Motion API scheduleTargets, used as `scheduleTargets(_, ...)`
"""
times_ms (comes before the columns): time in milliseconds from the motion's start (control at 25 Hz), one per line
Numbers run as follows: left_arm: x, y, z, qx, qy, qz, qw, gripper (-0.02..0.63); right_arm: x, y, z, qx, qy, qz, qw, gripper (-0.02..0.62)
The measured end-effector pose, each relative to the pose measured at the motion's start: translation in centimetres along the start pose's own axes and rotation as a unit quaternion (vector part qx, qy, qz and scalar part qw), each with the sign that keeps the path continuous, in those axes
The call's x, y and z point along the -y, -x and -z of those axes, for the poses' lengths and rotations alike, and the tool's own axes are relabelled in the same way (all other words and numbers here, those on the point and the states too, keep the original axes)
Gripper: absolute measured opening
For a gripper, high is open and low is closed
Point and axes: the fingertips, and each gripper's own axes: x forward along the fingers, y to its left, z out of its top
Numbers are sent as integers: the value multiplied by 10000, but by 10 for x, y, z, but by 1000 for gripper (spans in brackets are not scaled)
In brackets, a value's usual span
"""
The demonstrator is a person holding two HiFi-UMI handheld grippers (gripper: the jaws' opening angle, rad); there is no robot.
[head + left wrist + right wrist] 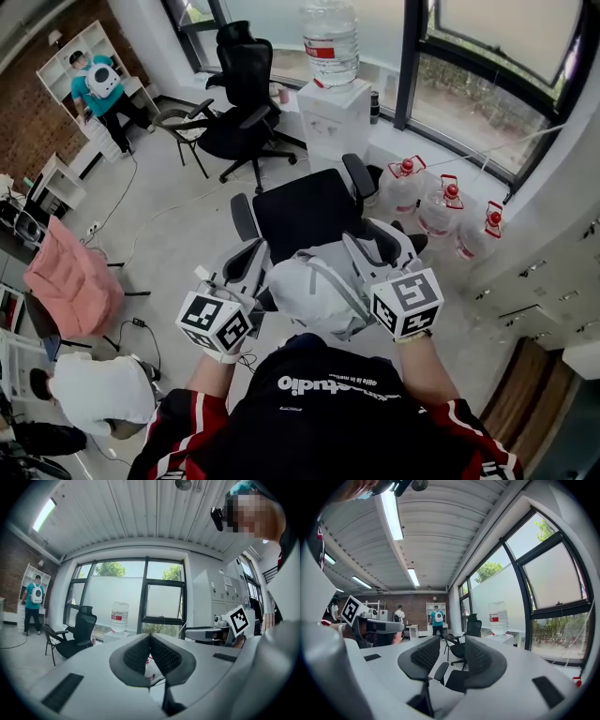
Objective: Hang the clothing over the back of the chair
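Observation:
A light grey garment [314,295] lies draped over the near end of a black office chair [314,211], hiding the chair's back. My left gripper [246,261] is at the garment's left edge. In the left gripper view its tips [150,637] meet, shut, with no cloth seen between them. My right gripper [372,242] is at the garment's right edge. In the right gripper view its jaws [446,646] stand partly apart with nothing between the pads. Through that gap I see the black chair's armrest [439,671].
A water dispenser with a bottle [330,42] stands by the window, with several water jugs [441,206] on the floor at right. A second black chair [239,103] is behind, a pink-covered chair [70,277] at left. One person [94,80] stands far left, another [98,389] sits at lower left.

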Motion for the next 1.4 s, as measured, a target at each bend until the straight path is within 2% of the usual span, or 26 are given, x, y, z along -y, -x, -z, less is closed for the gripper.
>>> scheduleTargets(440,-3,6,-1,58,-42,-175,9998,23,-5,1,2,-9,19,-40,10000,140)
scheduleTargets(1120,-7,11,-2,75,-58,-193,9998,23,-12,-4,-4,95,44,-8,9999,140)
scheduleTargets(1280,-7,11,0,67,-54,-181,9998,23,-12,-4,-4,134,88,80,9998,91)
scheduleTargets(1360,-8,9,0,61,-54,-173,9998,23,-10,-4,-6,192,128,179,9996,22)
scheduleTargets(1400,-8,8,0,59,-55,-169,9998,23,-8,-4,-7,221,153,231,9994,15)
